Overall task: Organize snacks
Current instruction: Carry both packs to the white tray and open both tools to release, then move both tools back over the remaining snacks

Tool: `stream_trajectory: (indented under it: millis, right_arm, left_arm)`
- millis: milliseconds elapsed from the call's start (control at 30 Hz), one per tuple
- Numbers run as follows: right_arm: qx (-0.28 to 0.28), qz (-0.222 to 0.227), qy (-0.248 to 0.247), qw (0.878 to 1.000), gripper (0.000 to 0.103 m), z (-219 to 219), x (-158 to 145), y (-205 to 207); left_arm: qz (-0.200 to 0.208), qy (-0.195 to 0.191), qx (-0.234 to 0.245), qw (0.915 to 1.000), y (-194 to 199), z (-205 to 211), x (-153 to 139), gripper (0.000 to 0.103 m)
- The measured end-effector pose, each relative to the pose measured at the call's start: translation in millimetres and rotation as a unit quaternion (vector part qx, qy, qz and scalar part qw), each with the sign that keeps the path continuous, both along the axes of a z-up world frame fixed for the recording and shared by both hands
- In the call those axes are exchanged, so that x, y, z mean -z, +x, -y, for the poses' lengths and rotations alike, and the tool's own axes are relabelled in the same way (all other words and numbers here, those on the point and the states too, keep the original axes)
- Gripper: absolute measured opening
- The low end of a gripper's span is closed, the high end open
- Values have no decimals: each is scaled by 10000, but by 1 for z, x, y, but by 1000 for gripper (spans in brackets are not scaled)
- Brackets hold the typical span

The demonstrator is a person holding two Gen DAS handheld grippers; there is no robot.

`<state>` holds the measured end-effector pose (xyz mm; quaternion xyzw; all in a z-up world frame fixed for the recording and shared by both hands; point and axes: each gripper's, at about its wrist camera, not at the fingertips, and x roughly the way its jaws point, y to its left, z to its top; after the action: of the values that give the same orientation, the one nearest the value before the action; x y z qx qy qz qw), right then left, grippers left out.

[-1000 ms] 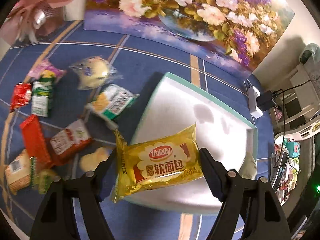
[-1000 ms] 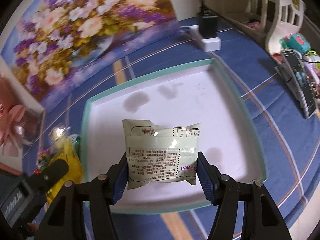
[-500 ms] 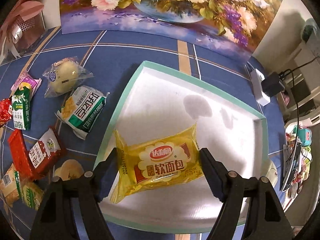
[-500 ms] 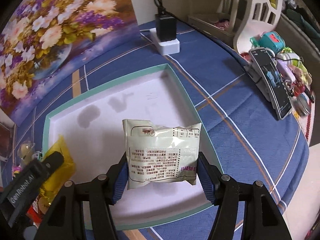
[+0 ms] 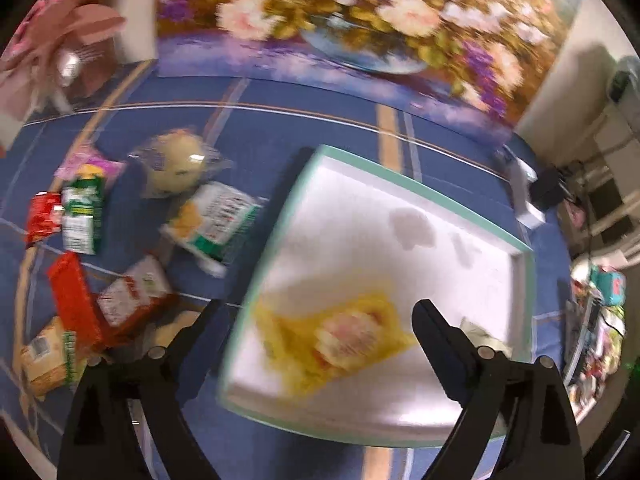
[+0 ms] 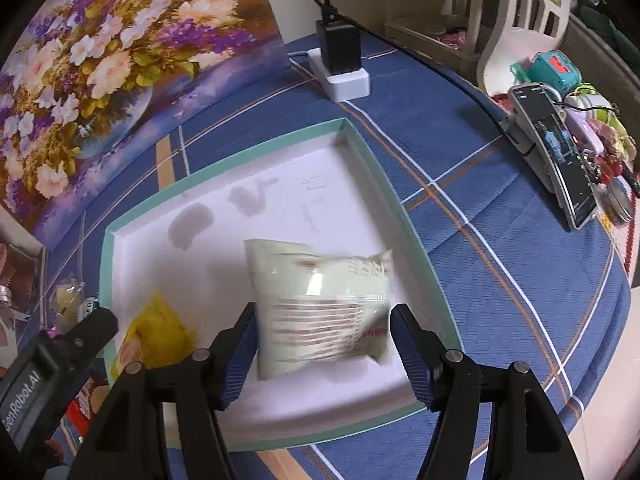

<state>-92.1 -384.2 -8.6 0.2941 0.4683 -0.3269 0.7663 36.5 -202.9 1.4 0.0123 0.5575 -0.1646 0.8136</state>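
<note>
A white tray with a mint-green rim point(image 5: 400, 178) point(image 6: 260, 148) lies on the blue plaid cloth. My left gripper point(image 5: 320, 308) hangs over its near left part, its jaws opening. The yellow bread packet point(image 5: 340, 340) point(image 6: 156, 336) is blurred and lies free of both pads on the tray floor. Over the tray's near right part my right gripper point(image 6: 324, 310) is opening too. A pale green packet point(image 6: 320, 300) sits blurred and tilted between its blue pads, slipping loose. A corner of that packet point(image 5: 480, 336) shows in the left wrist view.
Left of the tray lie several loose snacks: a bun in clear wrap point(image 5: 176, 164), a green-and-white packet point(image 5: 216, 220), red packets point(image 5: 76, 300). A floral painting point(image 5: 360, 20) stands behind. A power strip with charger point(image 6: 344, 68) and a phone on a stand point(image 6: 556, 152) sit right.
The left jaws have spread and the yellow packet has dropped from them onto the tray. The right jaws have widened slightly and the pale green packet has tilted and blurred between them.
</note>
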Motion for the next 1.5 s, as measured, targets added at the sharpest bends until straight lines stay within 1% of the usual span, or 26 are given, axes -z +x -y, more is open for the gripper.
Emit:
stream_trajectory:
  millis: [67,267,333,400,467,533,633,767,867,933,1033,1133,1267,1367,1500]
  right_arm:
    - [-35,38,-31,10000,75,-1,-2,1]
    - [-194,107,-25,9998,76,-7,-5,5]
    - [-266,146,-36,9995,77,-10,-5,6]
    - [-325,241,20,9992,84,-13,-4,8]
    - [-377,296,35,9988,99,-16,-3,10]
    - [-437,322,21,9985,103,-20,-3,11]
    - [-534,374,44,9979,103,-25,-4,14]
    - [-654,465,143,9967,103,-33,-6,17]
    - [-739,492,167,9959,103,-39,-8,19]
    - [-771,537,217,9953,103,-43,-11,20]
    - [-819,570,158,9949,103,-49,-17,20]
    - [-891,531,76,9946,103,-58,-22,22]
    - [-996,536,226,9933,103,-71,-22,25]
    - [-1179,549,190,9913,103,-89,-25,31]
    - [-1552,595,134,9860,103,-115,-29,44]
  left_arm:
    - [68,126,-139,9998,4,-10,-1,93]
    - [228,626,-549,9963,12,-36,1,94]
    - [294,789,-705,9940,13,-46,4,99]
    - [325,879,-861,9919,15,-56,6,102]
    - [362,963,-1024,9894,19,-67,7,102]
    - [456,1115,-1174,9858,22,-78,6,102]
    - [594,1262,-1353,9809,25,-92,4,102]
    - [617,1223,-1525,9788,28,-110,0,103]
    - [583,1073,-1664,9785,28,-125,-3,103]
    - [562,977,-1714,9787,27,-134,-6,103]
    - [579,899,-1703,9796,27,-144,-10,103]
    - [703,1028,-1652,9784,26,-150,-15,103]
    - [741,1056,-1583,9789,23,-161,-19,103]
    - [758,1124,-1690,9762,22,-175,-23,103]
    - [717,993,-1922,9737,18,-202,-26,103]
